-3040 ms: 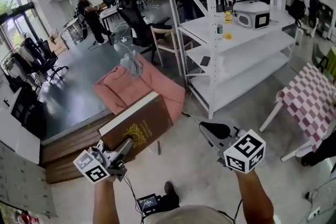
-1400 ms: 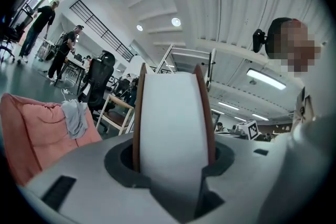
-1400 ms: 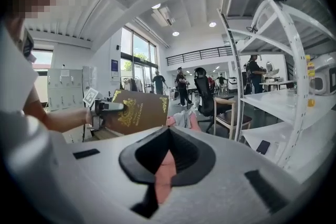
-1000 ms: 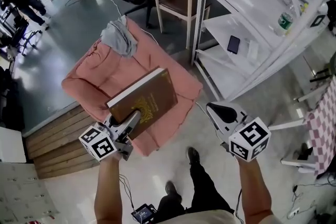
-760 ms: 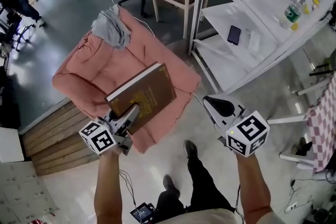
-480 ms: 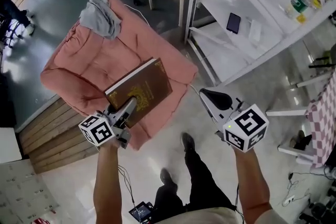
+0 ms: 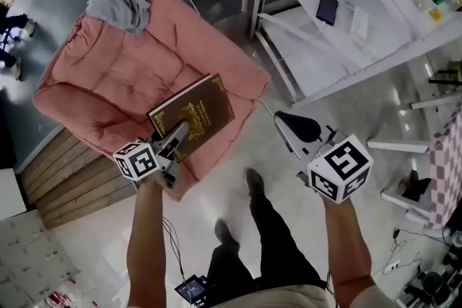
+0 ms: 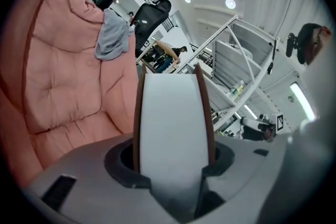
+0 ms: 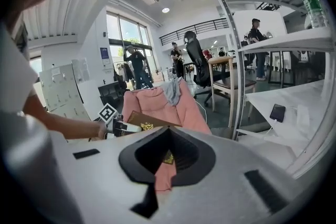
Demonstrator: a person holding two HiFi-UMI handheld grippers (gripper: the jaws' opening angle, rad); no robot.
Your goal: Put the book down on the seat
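The pink seat (image 7: 108, 79) fills the left of the head view, with a grey cloth (image 7: 118, 0) draped on its far corner and the cushion otherwise bare. Over the front right part of that cushion is the book (image 7: 196, 110). The left gripper (image 7: 177, 137) has its jaws clamped on the book's near edge, page edge facing back along the jaws. From there the book runs out away from the person, toward the seat back, cover up and slightly tilted. Whether its underside already touches the cushion I cannot tell. The seat lies directly under the book, so I judge that a short drop is all that is left before release.

The right gripper (image 7: 291, 128) hangs beside the seat's front corner, over the floor, jaws together and empty. It is farther from the book than the left.

At the right, a white shelf (image 7: 375, 40) carries a phone (image 7: 326, 9).
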